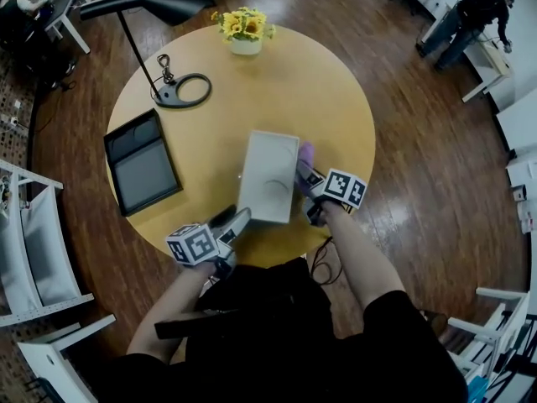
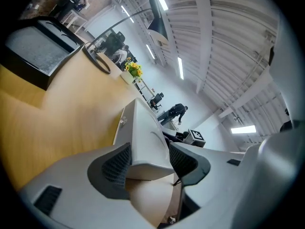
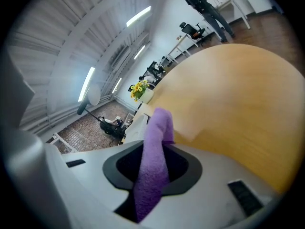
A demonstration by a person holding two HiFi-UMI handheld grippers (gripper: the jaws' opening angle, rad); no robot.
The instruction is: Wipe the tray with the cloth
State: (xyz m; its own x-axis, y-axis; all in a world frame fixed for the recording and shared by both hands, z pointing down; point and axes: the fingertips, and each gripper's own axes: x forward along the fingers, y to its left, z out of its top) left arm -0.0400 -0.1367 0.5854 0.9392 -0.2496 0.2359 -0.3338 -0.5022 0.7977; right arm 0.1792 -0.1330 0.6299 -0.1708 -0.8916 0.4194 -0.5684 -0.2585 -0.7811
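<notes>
While clamped, tray (image 2: 143,142) between left jaws.

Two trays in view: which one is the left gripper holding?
The white tray, its near edge clamped by the left gripper. The dark tray lies flat farther left, with nothing gripping it.

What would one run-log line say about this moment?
left gripper: shut on near end of white tray | right gripper: shut on purple cloth | stage: cloth beside tray's right edge, head view
</notes>
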